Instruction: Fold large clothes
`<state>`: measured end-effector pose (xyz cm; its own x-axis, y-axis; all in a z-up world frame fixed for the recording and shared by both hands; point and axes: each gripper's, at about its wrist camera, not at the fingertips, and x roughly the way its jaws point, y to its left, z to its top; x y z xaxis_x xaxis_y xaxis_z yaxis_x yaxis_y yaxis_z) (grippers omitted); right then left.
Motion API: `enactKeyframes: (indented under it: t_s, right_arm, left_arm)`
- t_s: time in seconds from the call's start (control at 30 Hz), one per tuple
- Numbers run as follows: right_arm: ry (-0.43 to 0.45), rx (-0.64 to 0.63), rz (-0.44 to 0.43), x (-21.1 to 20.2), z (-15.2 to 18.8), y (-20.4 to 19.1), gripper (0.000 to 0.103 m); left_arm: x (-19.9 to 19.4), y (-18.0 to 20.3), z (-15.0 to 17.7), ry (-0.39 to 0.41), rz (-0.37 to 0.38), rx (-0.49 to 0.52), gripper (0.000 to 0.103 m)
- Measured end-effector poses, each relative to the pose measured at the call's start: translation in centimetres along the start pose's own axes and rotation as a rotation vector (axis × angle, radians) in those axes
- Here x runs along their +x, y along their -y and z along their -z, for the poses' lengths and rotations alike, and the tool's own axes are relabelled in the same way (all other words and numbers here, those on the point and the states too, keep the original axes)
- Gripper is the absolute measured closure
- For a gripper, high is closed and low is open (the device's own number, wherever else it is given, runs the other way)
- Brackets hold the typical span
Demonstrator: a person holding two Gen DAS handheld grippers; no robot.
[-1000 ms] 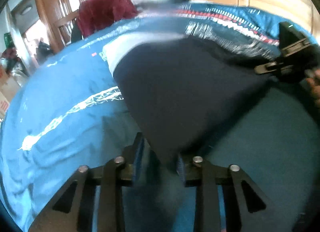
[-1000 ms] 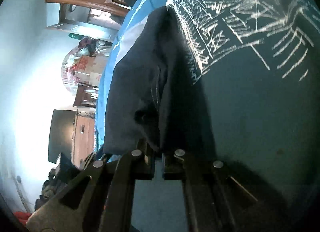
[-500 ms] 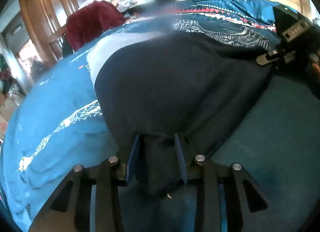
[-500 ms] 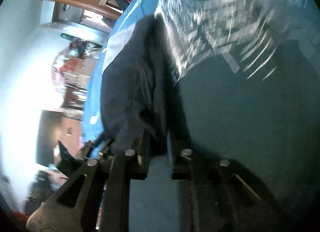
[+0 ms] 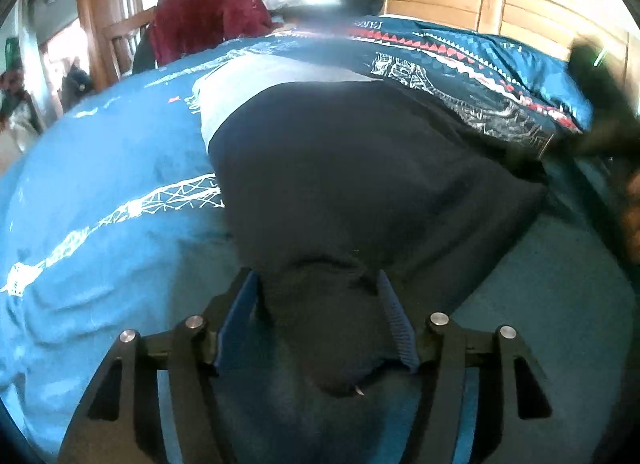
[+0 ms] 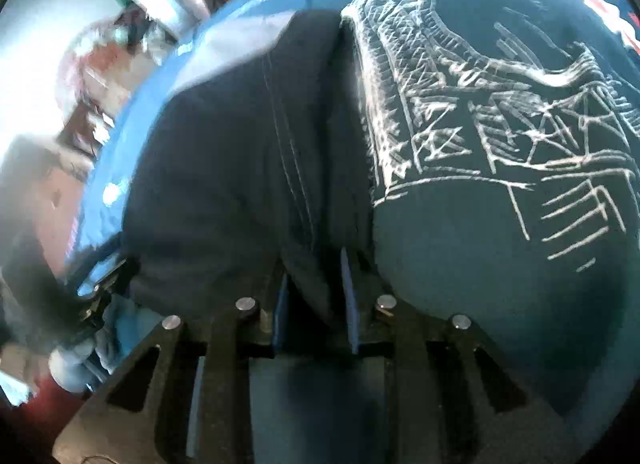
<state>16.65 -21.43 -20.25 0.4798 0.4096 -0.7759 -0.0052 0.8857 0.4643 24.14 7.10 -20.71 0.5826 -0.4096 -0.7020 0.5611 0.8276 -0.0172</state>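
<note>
Your left gripper (image 5: 318,304) and right gripper (image 6: 314,284) both gape around the dark garment (image 5: 360,168) on the blue bedspread (image 5: 100,168).

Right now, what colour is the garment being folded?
Dark navy garment, shown best in the left wrist view.

A blue patterned bedspread (image 5: 100,184) lies below a wooden headboard (image 5: 500,0), a maroon garment (image 5: 200,24) draped behind.
</note>
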Motion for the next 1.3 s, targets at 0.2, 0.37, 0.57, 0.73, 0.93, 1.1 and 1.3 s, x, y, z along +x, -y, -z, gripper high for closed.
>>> enactKeyframes:
  t_s: [0.2,0.37,0.57,0.73,0.93,1.1,1.3]
  right_arm:
    - [0.149,-0.126,-0.038,-4.6,-4.7,-3.9,0.068]
    - [0.066,-0.228,0.039,3.5,-13.6,-6.1,0.068]
    - [-0.067,-0.241,0.158,11.7,-17.3,-4.8,0.061]
    - [0.056,-0.278,0.103,4.8,-13.8,-5.9,0.062]
    - [0.119,-0.337,0.128,-1.3,-1.7,-6.5,0.051]
    - [0.039,-0.251,0.185,-0.2,2.2,-4.9,0.04]
    - [0.146,-0.248,0.203,-6.9,5.3,-6.6,0.021]
  left_arm:
    - [-2.8,-3.4,-5.9,0.169,-0.024,-0.037,0.048]
    - [4.8,-5.8,-11.5,0.117,-0.081,-0.025,0.05]
    - [13.8,-7.2,-13.9,-0.03,-0.104,-0.021,0.033]
    - [8.9,-5.7,-12.1,0.015,-0.068,0.016,0.057]
    - [0.1,-0.5,-2.6,0.034,0.026,0.12,0.046]
    - [0.2,0.7,1.2,-0.048,-0.01,0.069,0.044]
    - [-5.0,1.8,1.3,-0.012,-0.106,-0.017,0.039]
